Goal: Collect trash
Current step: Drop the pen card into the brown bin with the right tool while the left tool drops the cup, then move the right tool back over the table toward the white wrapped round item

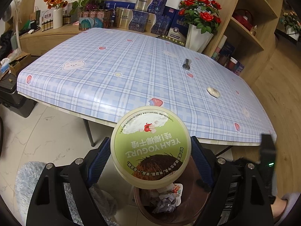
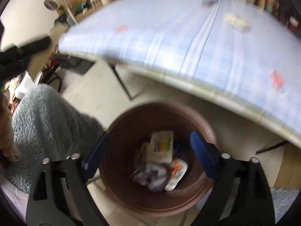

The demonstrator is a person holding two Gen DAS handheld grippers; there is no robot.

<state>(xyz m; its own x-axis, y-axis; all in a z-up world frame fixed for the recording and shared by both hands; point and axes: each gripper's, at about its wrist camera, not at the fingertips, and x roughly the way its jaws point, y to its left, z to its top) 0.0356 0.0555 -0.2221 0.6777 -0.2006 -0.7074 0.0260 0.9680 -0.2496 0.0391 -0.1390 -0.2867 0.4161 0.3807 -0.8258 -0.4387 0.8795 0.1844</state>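
Room: a tiled floor and a table (image 1: 131, 66) under a blue plaid cloth, shelves behind.
Left gripper (image 1: 150, 154): holds a yogurt tub (image 1: 150, 146) by its sides.
Handling: probably light and thin-walled; the sides suit the blue pads.
Below it: a brown bin (image 1: 197, 194) with crumpled trash.
Right gripper (image 2: 148, 152): spread wide and empty above the bin.
Ahead on the table: a fork (image 1: 186, 64) and a small scrap (image 1: 213, 92).

Desk cloth (image 1: 116, 71) is pale blue/white plaid w/ pink strawberries + white bears. Yogurt tub (image 1: 150, 146) has a cream rim, green lid w/ brown coconut pic. Bin (image 2: 160, 197) is reddish brown, tool pads (image 1: 100, 157) blue, roses (image 1: 205, 9) red.
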